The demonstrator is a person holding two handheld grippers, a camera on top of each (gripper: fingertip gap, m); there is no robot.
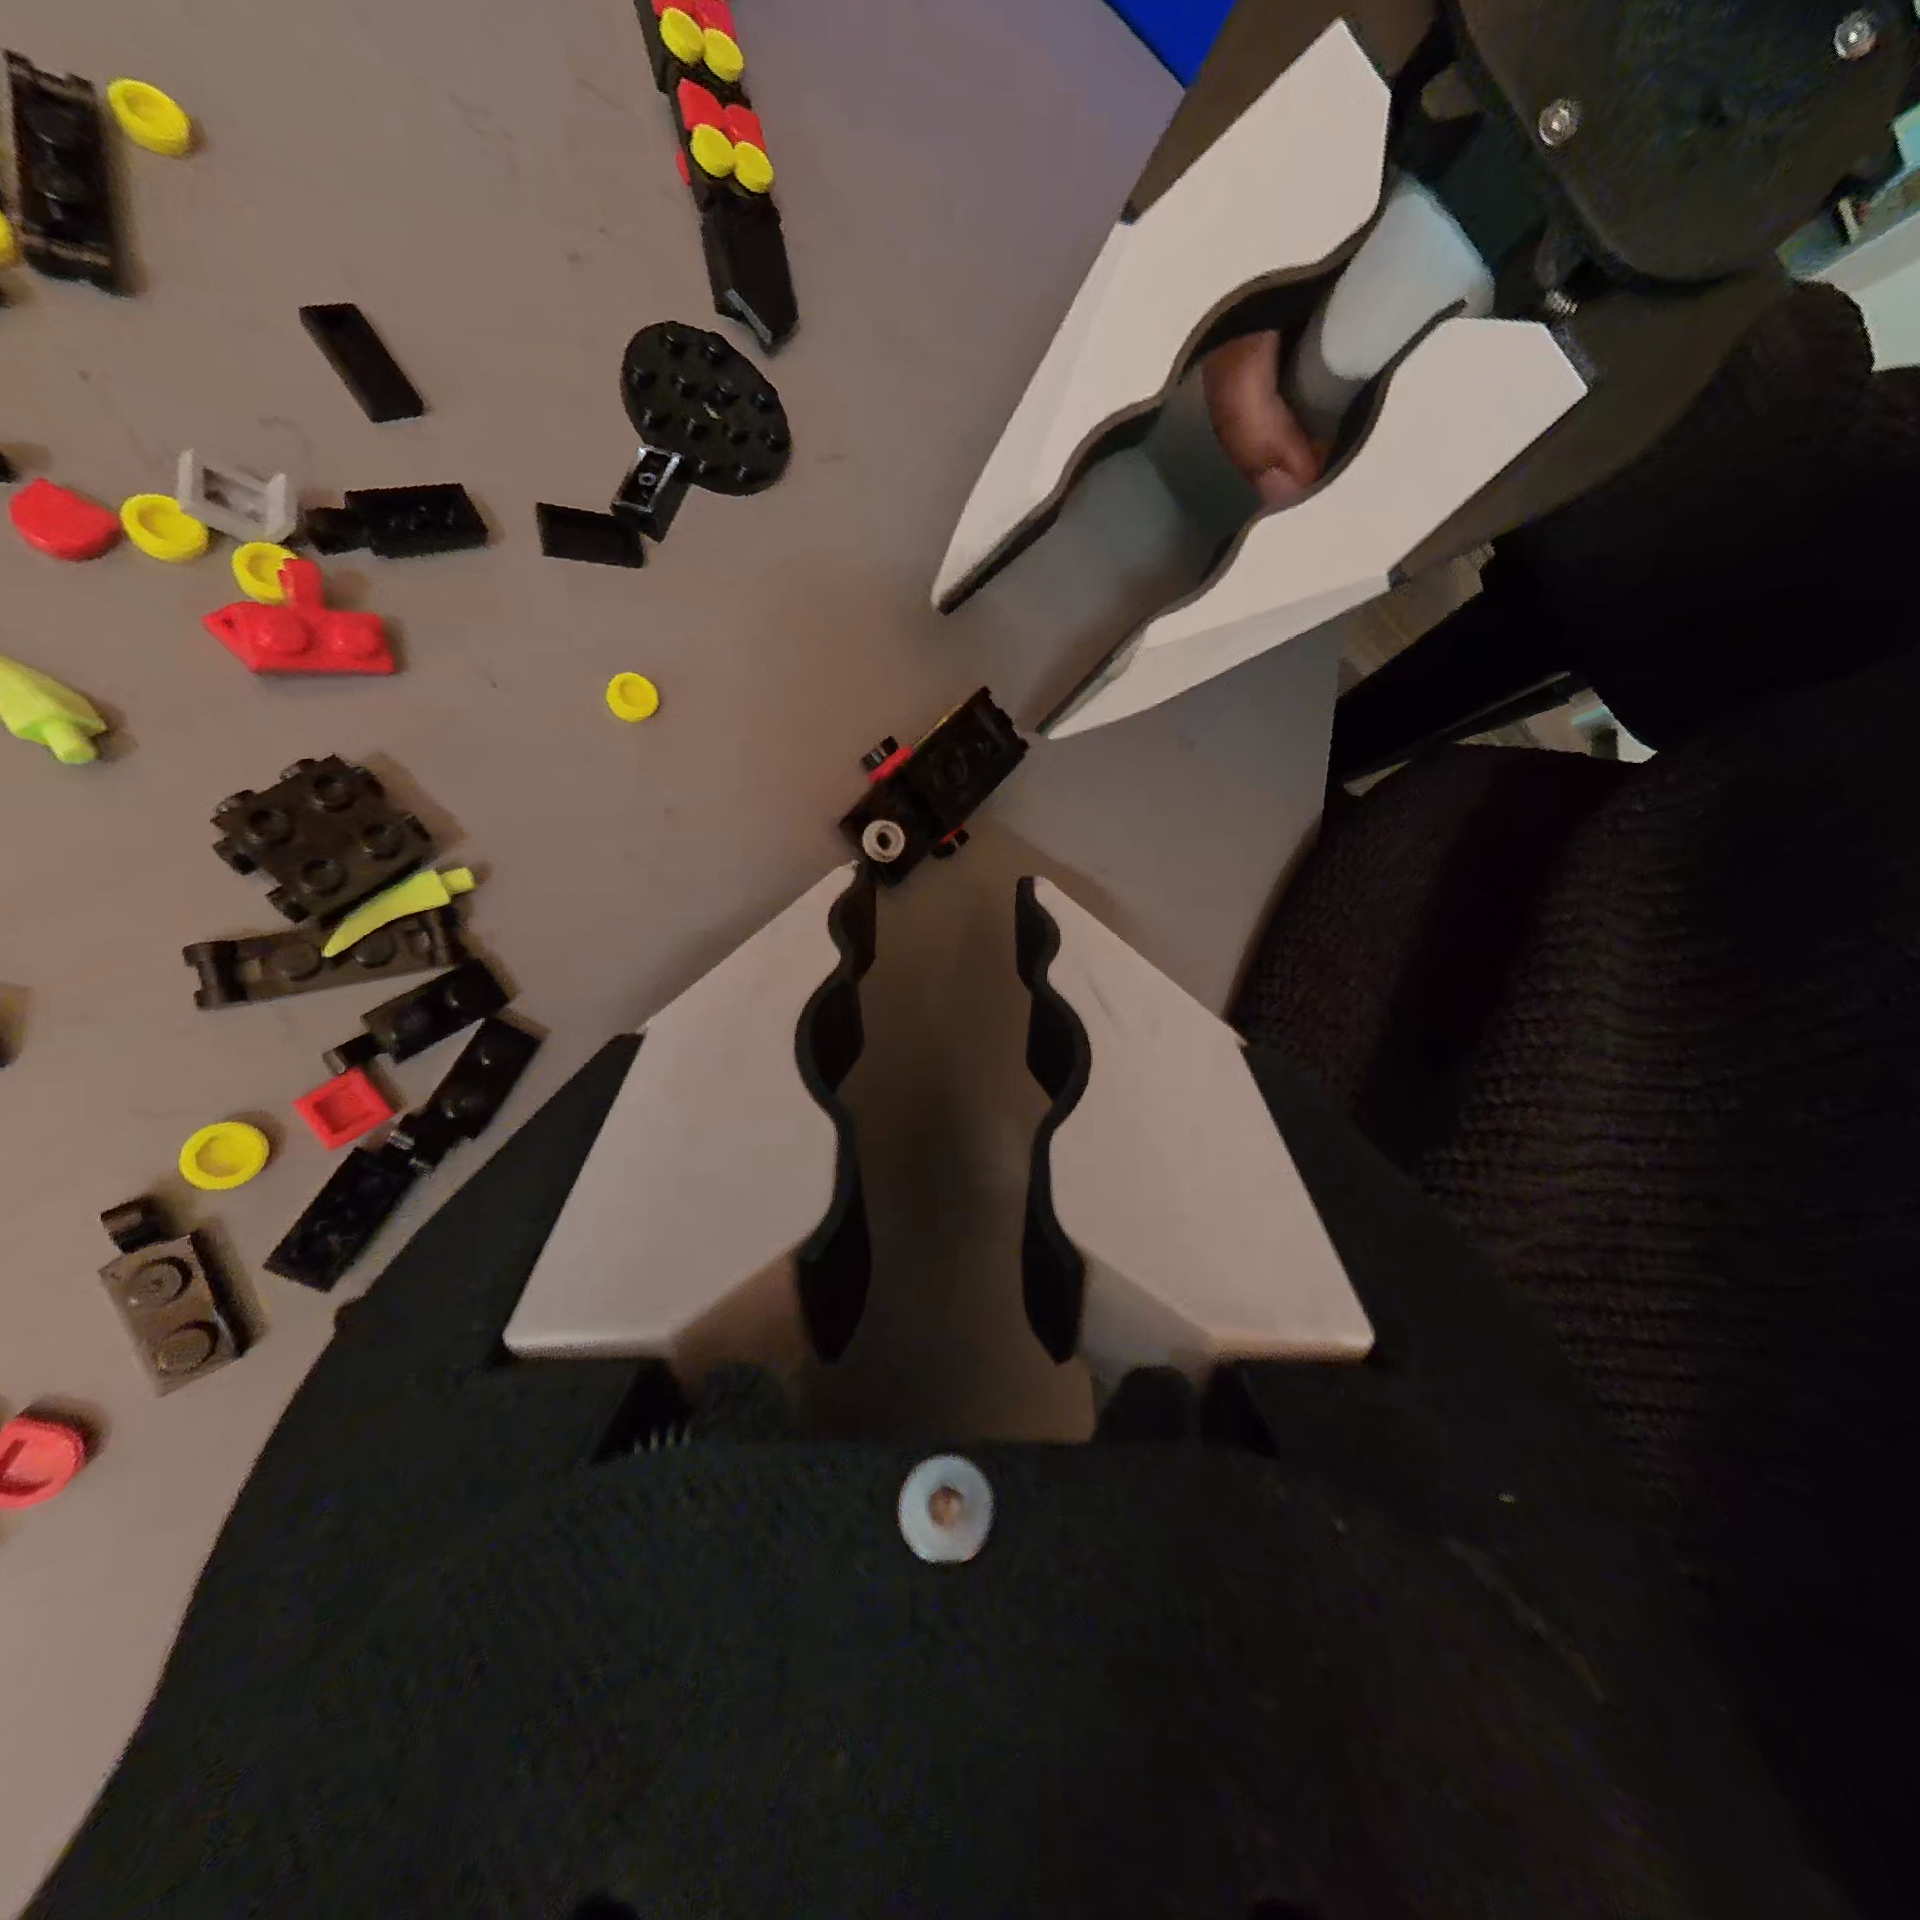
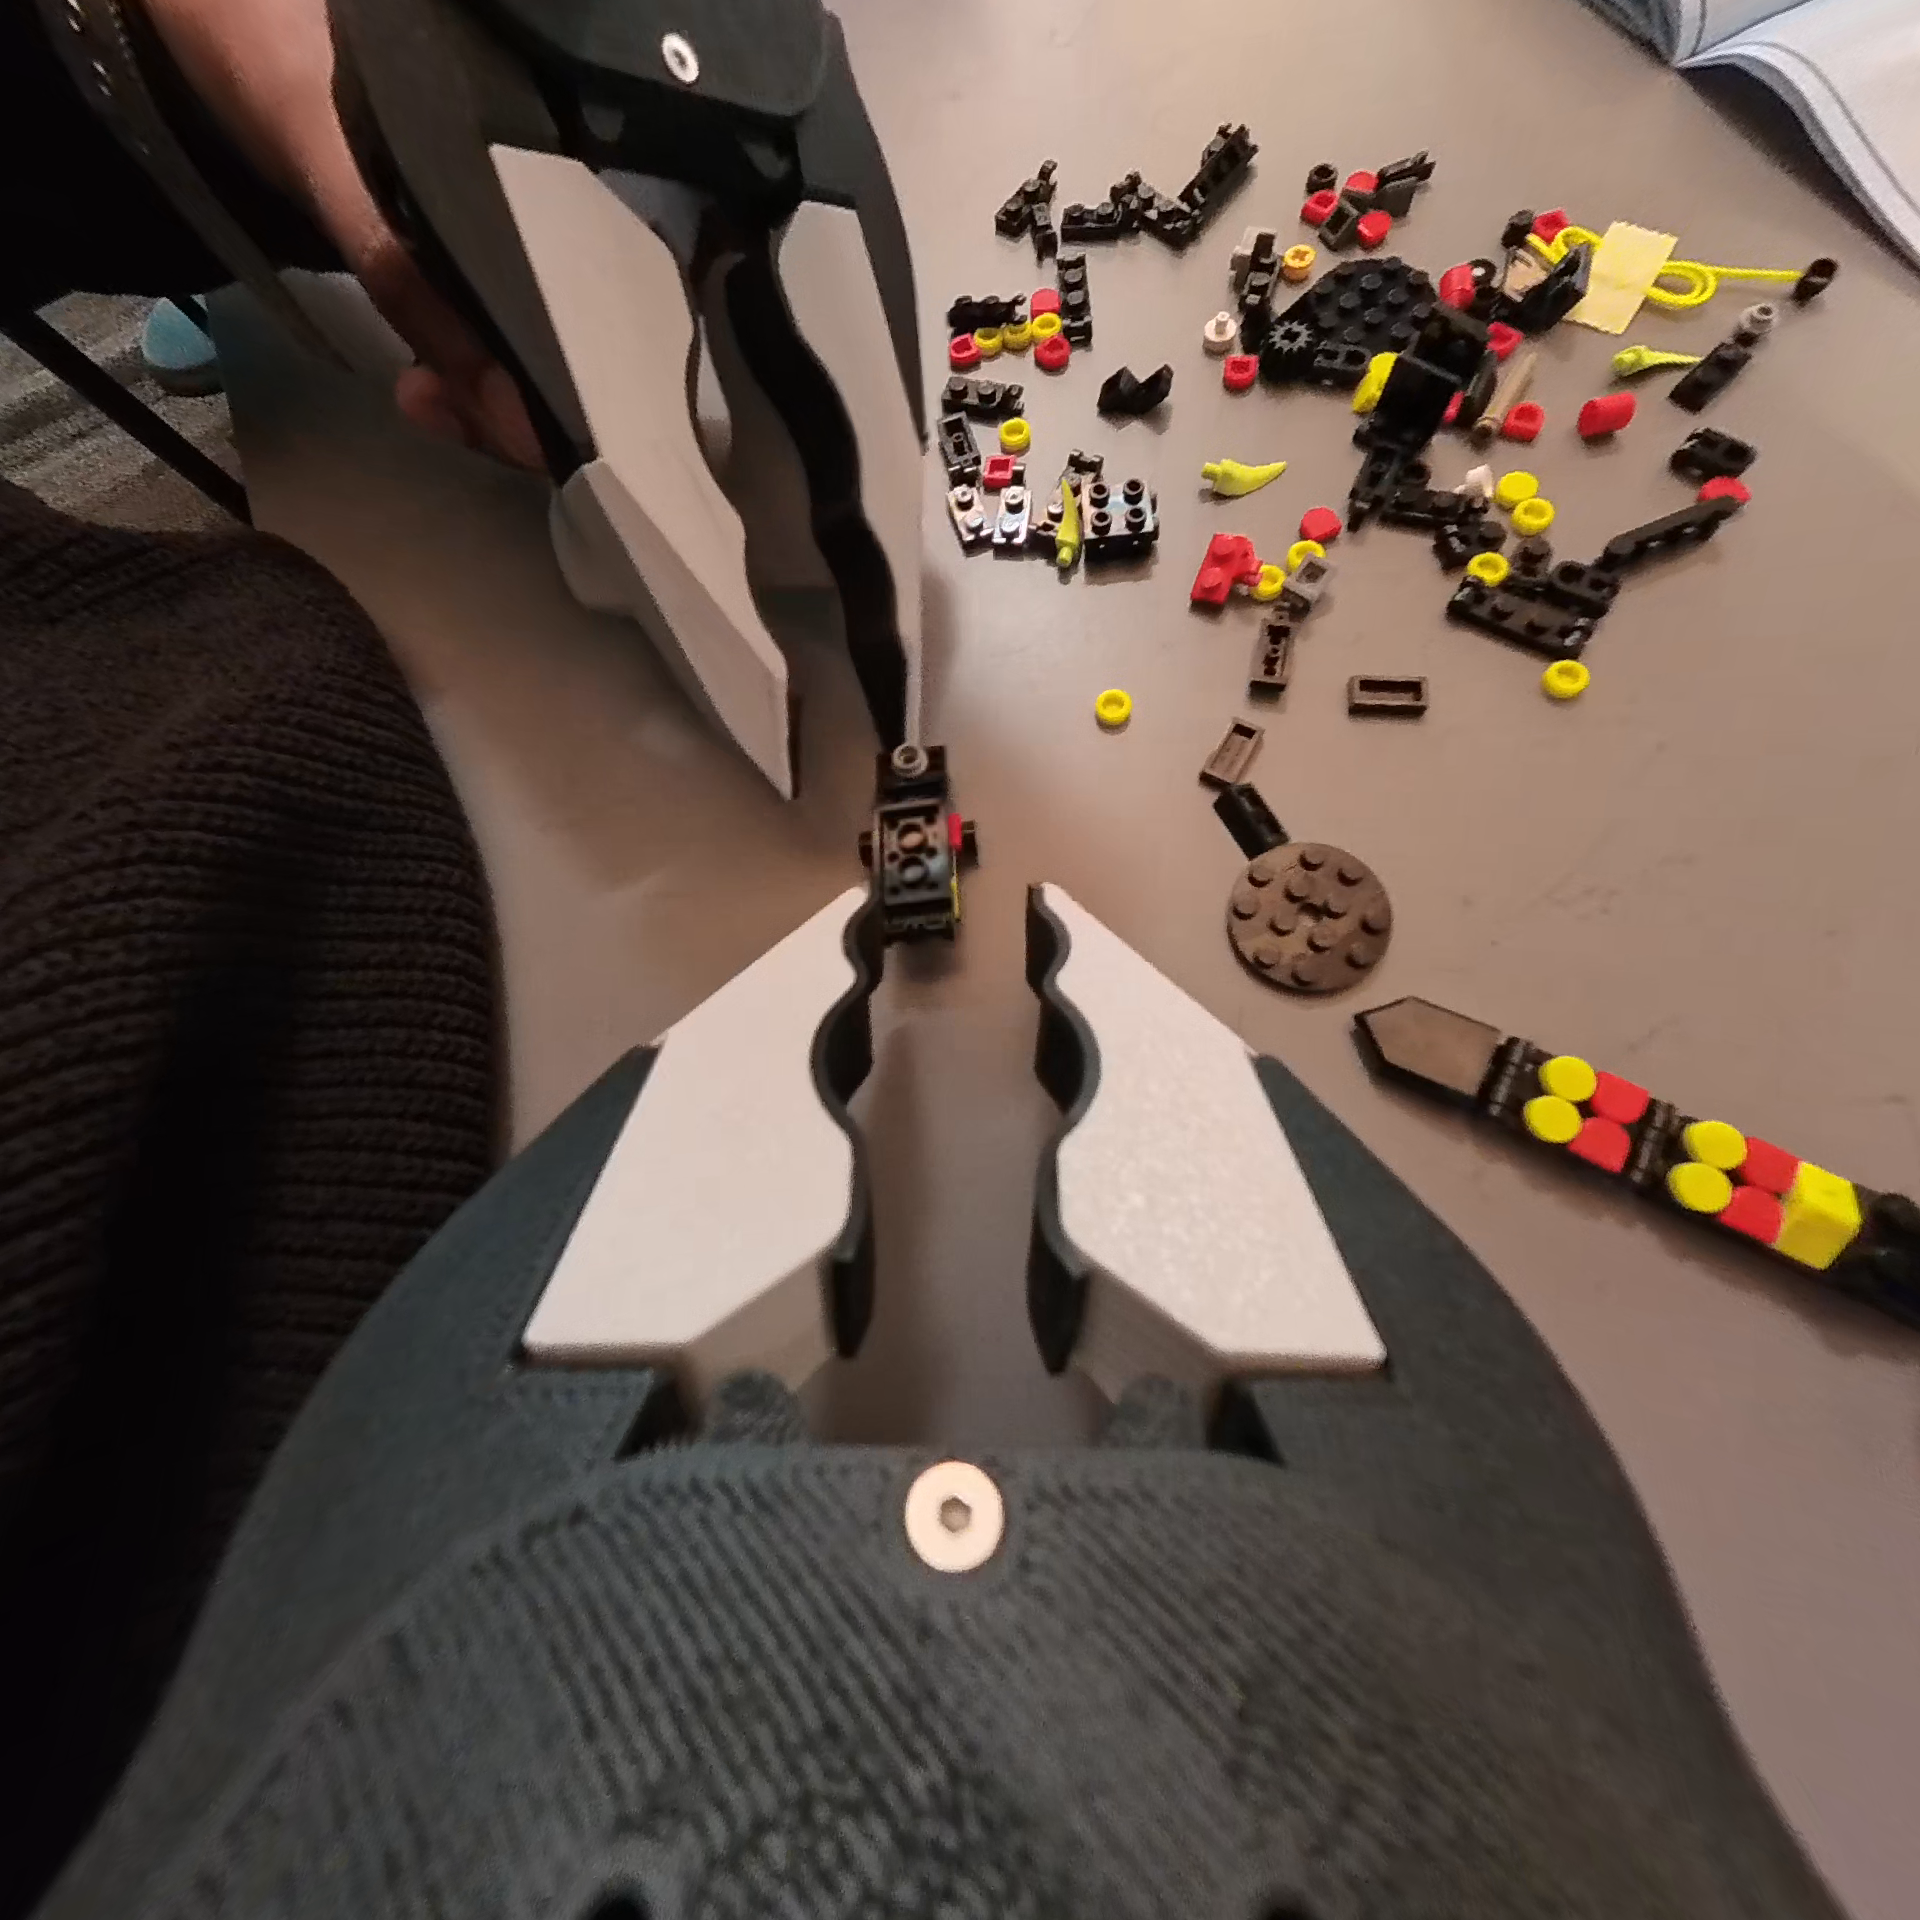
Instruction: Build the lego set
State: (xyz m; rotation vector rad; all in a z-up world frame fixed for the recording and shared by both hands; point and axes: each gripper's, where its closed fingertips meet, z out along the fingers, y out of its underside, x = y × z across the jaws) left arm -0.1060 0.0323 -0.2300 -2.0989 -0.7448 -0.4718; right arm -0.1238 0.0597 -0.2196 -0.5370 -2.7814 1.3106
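Note:
A small black brick assembly (image 1: pixel 935 790) with red side pins and a grey stud lies on the grey table (image 1: pixel 540 239), near its edge. My left gripper (image 1: pixel 943 878) is open, and its left fingertip touches one end of the assembly. My right gripper (image 2: pixel 948 896) is open, with the assembly (image 2: pixel 914 862) just beyond its left fingertip. Each gripper also shows in the other's view, open: the right one (image 1: pixel 994 665) at the assembly's far end, the left one (image 2: pixel 847 758) with a dark fingertip on the grey stud. Neither gripper is closed on the assembly.
A long black strip with yellow and red round tiles (image 2: pixel 1621 1132) and a round black plate (image 2: pixel 1309 920) lie to the right. Many loose black, red and yellow pieces (image 2: pixel 1351 416) are spread farther back. A dark knitted sleeve (image 2: pixel 208 935) fills the left. A paper booklet (image 2: pixel 1818 104) lies at the far right. One gripper's finger ends stand about 4 cm off the other's.

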